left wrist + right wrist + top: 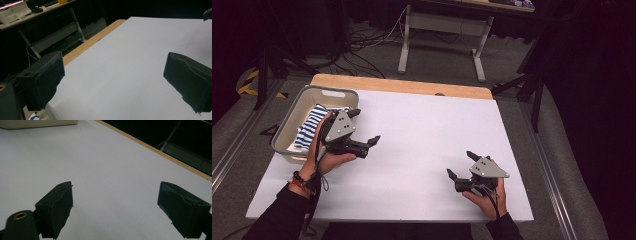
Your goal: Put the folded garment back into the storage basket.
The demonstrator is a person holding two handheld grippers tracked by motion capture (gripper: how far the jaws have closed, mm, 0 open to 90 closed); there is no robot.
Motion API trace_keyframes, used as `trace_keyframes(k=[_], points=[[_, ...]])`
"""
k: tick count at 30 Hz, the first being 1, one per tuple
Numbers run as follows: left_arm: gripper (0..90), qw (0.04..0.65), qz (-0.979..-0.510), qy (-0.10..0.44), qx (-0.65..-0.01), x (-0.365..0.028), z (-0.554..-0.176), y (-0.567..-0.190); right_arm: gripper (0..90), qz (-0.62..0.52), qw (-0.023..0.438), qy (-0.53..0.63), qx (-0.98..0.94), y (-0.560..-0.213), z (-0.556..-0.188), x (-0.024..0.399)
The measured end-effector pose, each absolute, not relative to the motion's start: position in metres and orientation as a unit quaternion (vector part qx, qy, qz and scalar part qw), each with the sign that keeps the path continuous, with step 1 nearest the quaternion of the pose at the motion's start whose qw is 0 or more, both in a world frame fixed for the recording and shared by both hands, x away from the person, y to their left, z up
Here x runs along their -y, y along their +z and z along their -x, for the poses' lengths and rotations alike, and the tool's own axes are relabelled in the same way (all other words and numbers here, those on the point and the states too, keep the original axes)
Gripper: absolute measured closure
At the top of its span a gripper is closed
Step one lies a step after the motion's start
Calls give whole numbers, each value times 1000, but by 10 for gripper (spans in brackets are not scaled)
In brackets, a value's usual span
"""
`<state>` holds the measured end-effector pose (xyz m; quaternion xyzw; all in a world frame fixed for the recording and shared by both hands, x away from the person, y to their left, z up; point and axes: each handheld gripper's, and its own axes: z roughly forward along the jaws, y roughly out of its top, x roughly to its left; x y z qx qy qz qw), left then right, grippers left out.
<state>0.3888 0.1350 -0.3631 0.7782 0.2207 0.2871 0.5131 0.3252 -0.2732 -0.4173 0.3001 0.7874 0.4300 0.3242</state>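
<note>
My left gripper (364,126) hovers over the white table sheet (422,130) just right of a grey basket (294,117), jaws wide apart and empty. A blue-and-white striped cloth (312,125) lies inside that basket. In the left gripper view, my left gripper (113,82) frames bare white sheet between its black pads (47,77). My right gripper (462,165) rests low near the table's front right, open, holding nothing. In the right gripper view, my right gripper (115,210) looks across the sheet toward the basket's wall (37,123).
The wooden table edge (402,86) runs along the far side. Beyond it stand a desk frame (442,35) and loose cables (362,45) on the floor. A rail (557,190) borders the table's right side.
</note>
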Motion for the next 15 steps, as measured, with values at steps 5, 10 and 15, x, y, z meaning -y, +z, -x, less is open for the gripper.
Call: trace_keyframes(k=[5,10,15], points=[[45,515,-780,285,-214,-133,-385,-365,136,-299,324,430,-788,-417,-325,274],[46,516,-782,283,-207,-129,-377,-368,136,-299,324,432,-786,-417,-325,275],[46,515,-785,285,-196,-126,-371,-370,136,-298,325,432,-787,-417,-325,274]])
